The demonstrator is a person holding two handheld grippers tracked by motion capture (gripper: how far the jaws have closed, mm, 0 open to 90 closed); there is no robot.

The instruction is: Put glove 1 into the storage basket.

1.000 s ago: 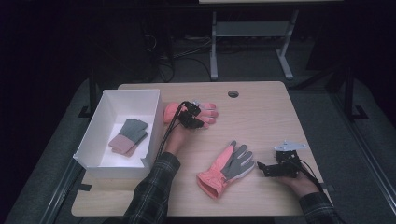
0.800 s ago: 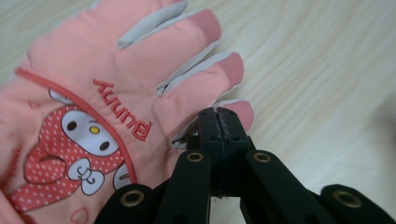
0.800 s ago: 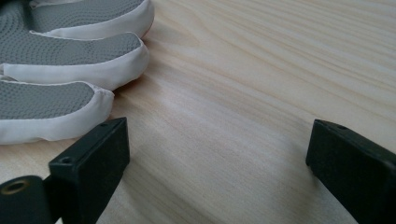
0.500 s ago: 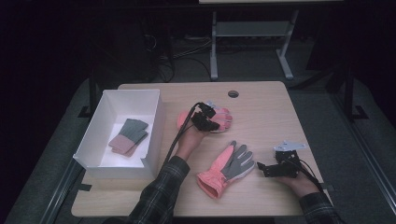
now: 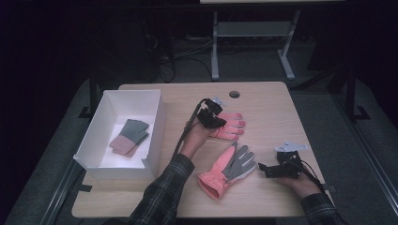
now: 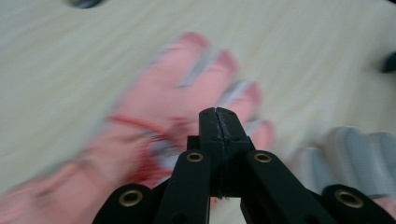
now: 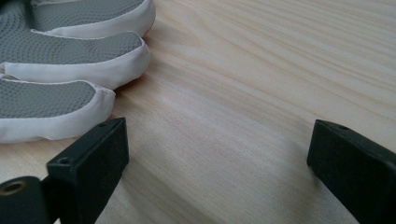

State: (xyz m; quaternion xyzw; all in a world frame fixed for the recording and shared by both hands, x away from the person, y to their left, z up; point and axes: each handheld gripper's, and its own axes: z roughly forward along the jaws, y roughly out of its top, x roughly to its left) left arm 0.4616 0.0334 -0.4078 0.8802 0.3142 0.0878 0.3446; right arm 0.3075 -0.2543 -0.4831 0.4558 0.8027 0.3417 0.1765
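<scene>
Left gripper (image 5: 217,114): we see its jaws pressed together, empty, above the pink knit glove (image 5: 229,126) at table centre.
Right gripper (image 5: 263,169): jaws wide, resting at 4 o'clock beside the grey-palmed coral glove (image 5: 225,171).
White box (image 5: 155,119): 9 o'clock, holding folded gloves (image 5: 129,136).

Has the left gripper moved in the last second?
Yes. The left gripper has shifted right, away from the white box, dragging the pink glove.

A pale wooden desk (image 5: 263,101) with a round cable hole (image 5: 234,94) near its far edge carries a white open box (image 5: 155,126) at its left, a pink glove (image 5: 228,125) mid-desk, and a pink-and-grey glove (image 5: 225,171) nearer the person.
</scene>
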